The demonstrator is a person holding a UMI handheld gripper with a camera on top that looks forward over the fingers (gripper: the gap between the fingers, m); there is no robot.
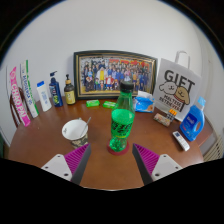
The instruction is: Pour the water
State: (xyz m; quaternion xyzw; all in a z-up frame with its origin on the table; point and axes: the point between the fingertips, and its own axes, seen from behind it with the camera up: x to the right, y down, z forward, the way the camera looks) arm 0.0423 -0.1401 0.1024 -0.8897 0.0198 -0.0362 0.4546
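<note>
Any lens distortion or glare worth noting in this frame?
Gripper view: strong fisheye bending, the brown wooden table edge curves; glare patches on the framed group photo; green plastic bottle stays sharp, just ahead of the open tool.

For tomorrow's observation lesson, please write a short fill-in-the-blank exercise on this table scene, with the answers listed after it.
1. The bottle just ahead of the gripper is ____ in colour.
2. The white paper cup stands to the ____ of the bottle.
3. The framed photo leans against the ____ behind the table.
4. The gripper's fingers are ____, holding nothing.

Answers: green; left; wall; open
</note>
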